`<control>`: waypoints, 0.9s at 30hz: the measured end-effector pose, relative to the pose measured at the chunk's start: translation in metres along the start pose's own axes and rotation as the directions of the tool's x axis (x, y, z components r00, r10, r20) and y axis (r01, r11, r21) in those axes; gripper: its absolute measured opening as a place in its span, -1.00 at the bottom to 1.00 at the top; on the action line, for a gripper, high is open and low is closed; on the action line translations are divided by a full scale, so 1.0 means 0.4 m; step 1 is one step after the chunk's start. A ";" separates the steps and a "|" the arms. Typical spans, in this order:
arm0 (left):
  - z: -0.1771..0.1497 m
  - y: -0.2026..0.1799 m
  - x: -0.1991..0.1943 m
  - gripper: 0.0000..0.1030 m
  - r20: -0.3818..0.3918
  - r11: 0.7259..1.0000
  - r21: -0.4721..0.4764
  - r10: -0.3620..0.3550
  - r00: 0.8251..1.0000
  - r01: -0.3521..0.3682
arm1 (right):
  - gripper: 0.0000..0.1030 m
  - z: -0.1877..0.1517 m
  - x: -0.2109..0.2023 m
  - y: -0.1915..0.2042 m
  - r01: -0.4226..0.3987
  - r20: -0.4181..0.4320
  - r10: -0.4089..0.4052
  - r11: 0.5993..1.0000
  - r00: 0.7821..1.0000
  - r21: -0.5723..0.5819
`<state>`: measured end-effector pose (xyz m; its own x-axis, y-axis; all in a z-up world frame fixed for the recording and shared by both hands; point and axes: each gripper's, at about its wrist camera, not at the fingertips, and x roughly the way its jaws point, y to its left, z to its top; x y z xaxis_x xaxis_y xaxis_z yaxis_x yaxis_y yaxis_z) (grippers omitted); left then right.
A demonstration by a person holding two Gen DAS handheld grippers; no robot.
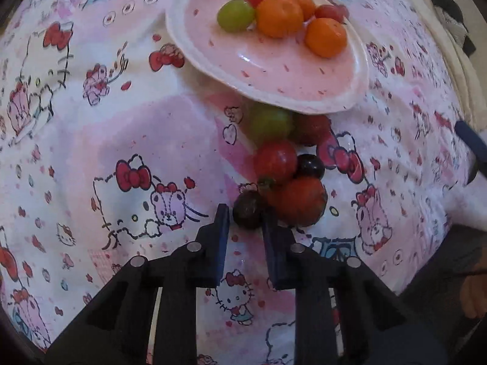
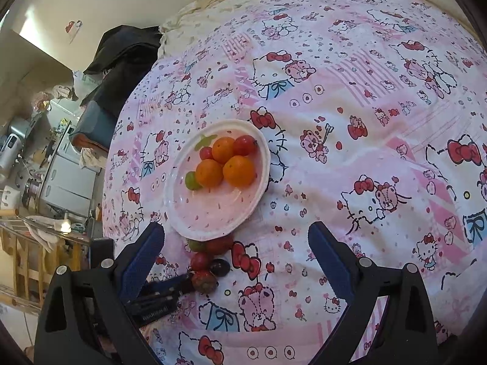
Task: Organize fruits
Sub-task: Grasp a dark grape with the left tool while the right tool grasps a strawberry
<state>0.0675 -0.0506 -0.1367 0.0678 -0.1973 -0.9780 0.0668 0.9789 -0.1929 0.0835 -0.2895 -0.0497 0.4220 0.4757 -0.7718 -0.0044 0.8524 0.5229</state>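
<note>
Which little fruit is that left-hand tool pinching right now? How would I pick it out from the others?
Find the pink plastic plate with a white rim on the cartoon-cat bedsheet; a row of loose fruit trails from its near edge. At the row's end, beside a large red tomato, sits the dark purple grape, held between the left gripper jaws. It is dull, brownish-purple, unlike the glossy black grape nearby.

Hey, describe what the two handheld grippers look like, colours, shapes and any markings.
Both are alike. The left gripper has a black angular plastic body with triangular cut-outs, round silver pins on top, and two flat dark blue fingers. The right gripper has the same black frame, silver pins and blue, ridged fingers. No cables or sleeves are visible; no marking is readable.
</note>
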 end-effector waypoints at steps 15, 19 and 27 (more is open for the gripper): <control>-0.020 0.010 -0.082 -0.76 0.129 0.998 0.070 -0.009 0.992 0.000 | 0.90 -0.011 0.034 0.002 -0.011 -0.066 0.011 1.000 0.998 0.000; -0.025 0.038 -0.109 -0.76 0.160 0.999 0.022 0.035 0.987 -0.039 | 0.90 -0.031 0.079 0.013 -0.053 -0.149 0.053 0.999 0.987 0.009; -0.036 0.116 -0.167 -0.75 0.227 0.996 -0.065 0.074 0.971 -0.061 | 0.13 -0.115 0.243 0.076 -0.088 -0.401 0.076 0.996 0.913 -0.011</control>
<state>0.0519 0.0085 -0.0815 0.2966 -0.1311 -0.9460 -0.0019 0.9904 -0.1379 0.0826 -0.2073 -0.1257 0.0218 0.5859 -0.8101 -0.0517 0.8098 0.5844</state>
